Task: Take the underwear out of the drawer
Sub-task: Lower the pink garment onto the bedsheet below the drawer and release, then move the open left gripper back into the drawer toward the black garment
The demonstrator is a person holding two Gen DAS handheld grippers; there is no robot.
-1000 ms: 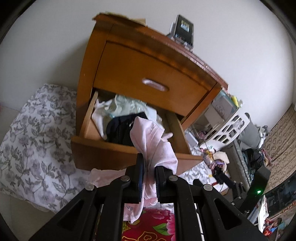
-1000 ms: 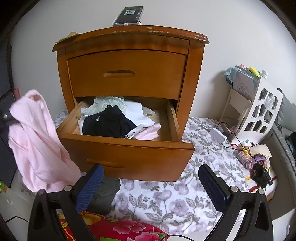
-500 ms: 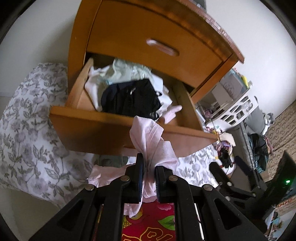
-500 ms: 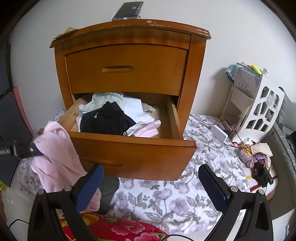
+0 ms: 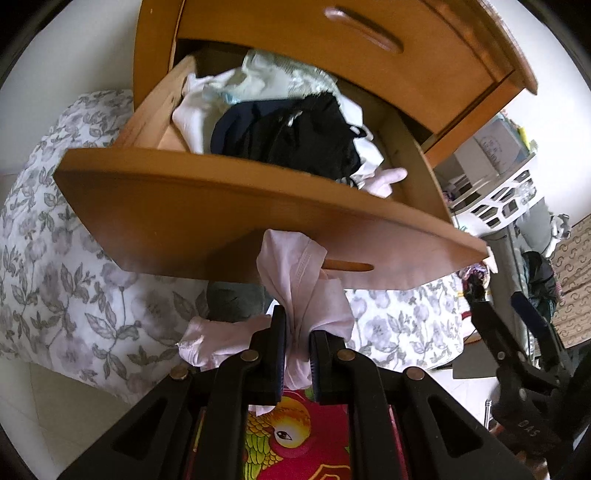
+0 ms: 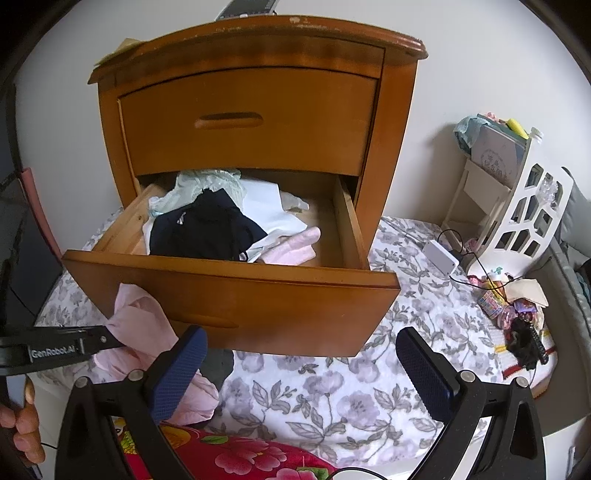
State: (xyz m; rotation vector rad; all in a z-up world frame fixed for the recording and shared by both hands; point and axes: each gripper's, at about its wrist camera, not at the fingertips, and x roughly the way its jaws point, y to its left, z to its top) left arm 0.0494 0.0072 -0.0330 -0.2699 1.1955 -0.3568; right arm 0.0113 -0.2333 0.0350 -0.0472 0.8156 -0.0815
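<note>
Wooden nightstand [image 6: 258, 122] stands against a pale wall, its upper drawer closed and its lower drawer [image 6: 236, 291] pulled well out over a floral quilt [image 6: 332, 398] patterned in grey and lilac. Inside the open drawer lies a loose heap of clothing: a dark navy garment [image 6: 207, 232] on top, white pieces [image 6: 266, 206] and a pale mint piece [image 6: 199, 182] behind it, and a folded pink item [image 6: 295, 247] toward the front right corner. A phone-like device [image 6: 247, 8] lies on the nightstand top. To the right sit a white cut-out rack [image 6: 524, 199], a white box with a black cable [image 6: 441, 256] and a small pile of colourful clutter [image 6: 513, 306]. A red cloth printed with flowers and a parrot [image 5: 291, 432] lies nearest the cameras. The pale pink underwear [image 5: 303, 291] is outside the drawer, low in front of the drawer's front panel, bunched and crumpled with a stitched hem showing; part of it trails left onto the quilt beside a grey-green garment [image 5: 232, 299]. The left gripper [image 5: 297, 350] has its fingers nearly closed, pinching the pink fabric between them. The right gripper [image 6: 301, 373] has its fingers spread wide apart with nothing between them, over the quilt below the drawer front. Fingertips of a hand [image 6: 24, 428] show at the lower left edge of the right wrist view.
</note>
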